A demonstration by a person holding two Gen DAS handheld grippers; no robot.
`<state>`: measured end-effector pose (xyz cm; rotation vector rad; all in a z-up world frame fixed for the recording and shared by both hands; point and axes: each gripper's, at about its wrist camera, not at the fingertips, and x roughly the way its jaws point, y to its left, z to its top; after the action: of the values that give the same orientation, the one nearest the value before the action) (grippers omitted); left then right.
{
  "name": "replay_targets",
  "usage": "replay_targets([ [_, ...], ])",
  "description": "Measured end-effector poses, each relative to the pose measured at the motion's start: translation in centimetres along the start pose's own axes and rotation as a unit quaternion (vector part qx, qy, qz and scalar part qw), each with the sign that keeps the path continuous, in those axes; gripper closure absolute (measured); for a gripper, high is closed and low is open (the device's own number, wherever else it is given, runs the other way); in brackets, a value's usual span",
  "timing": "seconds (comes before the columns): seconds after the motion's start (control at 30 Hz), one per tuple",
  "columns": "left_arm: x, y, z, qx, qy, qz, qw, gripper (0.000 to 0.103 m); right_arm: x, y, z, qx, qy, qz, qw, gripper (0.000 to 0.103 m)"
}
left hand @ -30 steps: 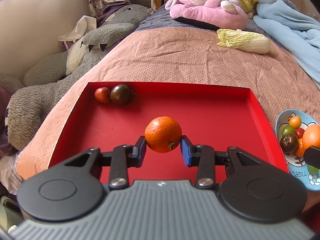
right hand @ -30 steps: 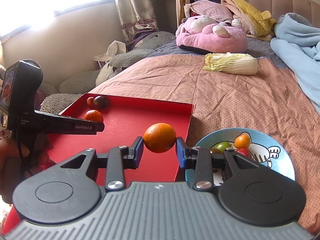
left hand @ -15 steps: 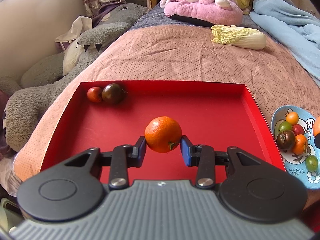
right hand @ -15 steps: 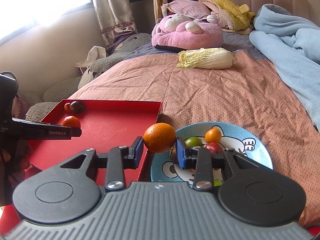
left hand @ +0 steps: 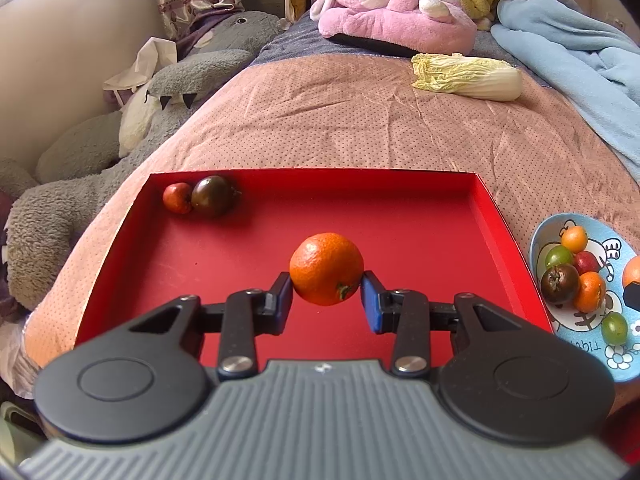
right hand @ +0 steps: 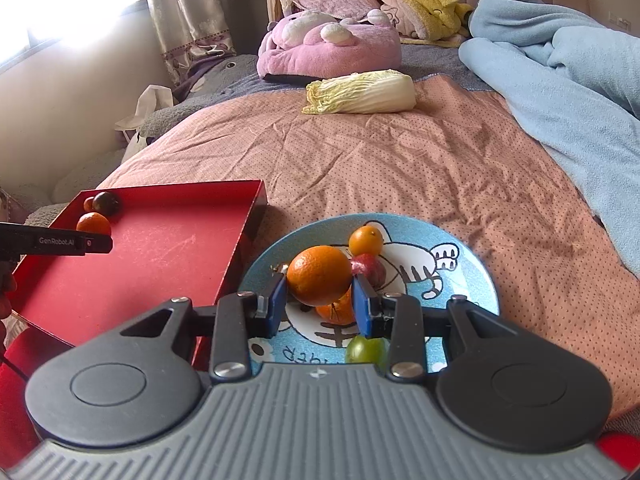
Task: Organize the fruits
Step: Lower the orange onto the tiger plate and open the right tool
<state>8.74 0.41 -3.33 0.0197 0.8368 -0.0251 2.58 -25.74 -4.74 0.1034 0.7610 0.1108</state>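
Your left gripper (left hand: 326, 298) points steeply downward, its blue pads (left hand: 286, 294) pressed at 9 and 3 o'clock on the tangerine (left hand: 326, 268) it holds clear of the surface below. Your right gripper (right hand: 320, 300) tilts down likewise, pads clamped at 9 and 3 o'clock on an orange (right hand: 319, 275). In the right wrist view, the left gripper's body shows at 9 o'clock.

Tray (left hand: 400, 216) left of plate (right hand: 460, 248) on bed (right hand: 400, 168), cabbage (right hand: 360, 92) behind
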Motion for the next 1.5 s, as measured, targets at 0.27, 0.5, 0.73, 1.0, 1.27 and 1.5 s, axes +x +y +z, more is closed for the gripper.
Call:
replay_targets([
  [0.27,0.1,-0.2,0.0,0.000,0.002,-0.001,1.0000,0.063,1.6,-1.0,-0.7,0.004,0.016,-0.016,1.000,0.062],
  [0.5,-0.1,-0.2,0.0,0.000,-0.001,-0.002,1.0000,0.063,2.4,-1.3,-0.9,0.006,0.020,-0.023,1.000,0.062],
  [0.73,-0.3,-0.4,0.1,0.001,-0.006,-0.011,0.9999,0.063,2.9,-1.7,-1.2,0.006,0.027,-0.034,0.999,0.062],
  [1.0,-0.5,-1.2,0.1,0.007,-0.008,-0.020,0.9997,0.063,3.0,-2.6,-1.6,0.011,0.030,-0.063,0.997,0.051],
  [1.27,-1.2,-2.7,0.4,0.020,-0.016,-0.034,0.9991,0.063,1.5,-2.5,-1.6,0.009,0.012,-0.071,0.997,0.037],
  [1.5,-1.7,-5.3,0.5,0.039,-0.022,-0.056,0.9974,0.063,-1.4,-1.3,-1.6,0.000,-0.001,-0.039,0.999,0.031],
])
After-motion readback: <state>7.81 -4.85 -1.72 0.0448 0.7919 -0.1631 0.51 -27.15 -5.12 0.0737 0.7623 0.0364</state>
